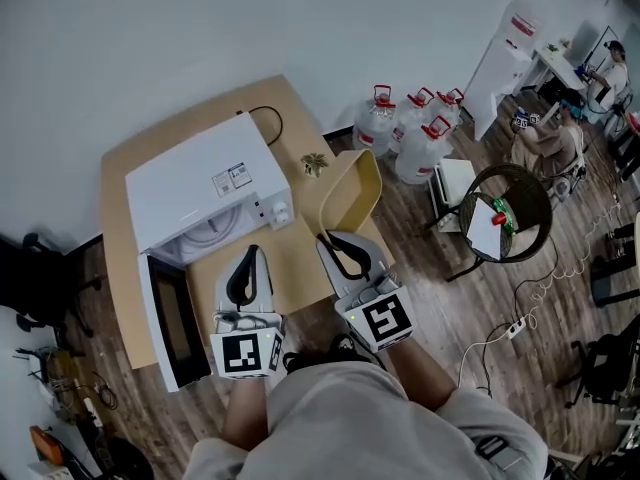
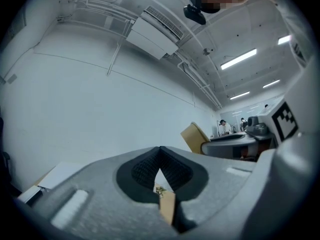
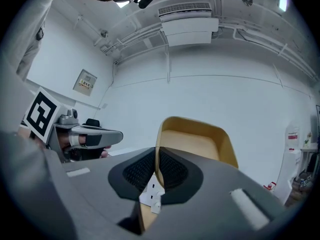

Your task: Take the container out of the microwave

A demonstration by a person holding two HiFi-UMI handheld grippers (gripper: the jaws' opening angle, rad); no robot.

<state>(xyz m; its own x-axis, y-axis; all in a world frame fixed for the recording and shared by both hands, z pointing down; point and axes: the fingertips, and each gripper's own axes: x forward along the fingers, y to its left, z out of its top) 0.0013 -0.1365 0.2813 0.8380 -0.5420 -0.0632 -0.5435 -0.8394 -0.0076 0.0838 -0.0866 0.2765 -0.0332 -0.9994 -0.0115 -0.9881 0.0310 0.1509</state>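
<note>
A tan, rounded container [image 1: 352, 190] hangs tilted over the right part of the wooden table [image 1: 300, 268], outside the microwave. My right gripper [image 1: 326, 237] is shut on its near rim. In the right gripper view the container [image 3: 197, 145] rises just beyond the right gripper [image 3: 156, 156], its rim pinched between the black pads. The white microwave [image 1: 200, 193] stands at the left with its door [image 1: 168, 320] swung open towards me. My left gripper [image 1: 250, 252] hovers in front of the microwave's opening, shut with nothing in it; the left gripper [image 2: 160, 154] shows its tips touching.
A small plant [image 1: 314, 163] sits on the table behind the container. Several water jugs [image 1: 410, 128] stand on the floor to the right, with a round chair [image 1: 512, 208] and a power strip [image 1: 508, 328] beyond. People sit at a desk [image 1: 560, 68] far right.
</note>
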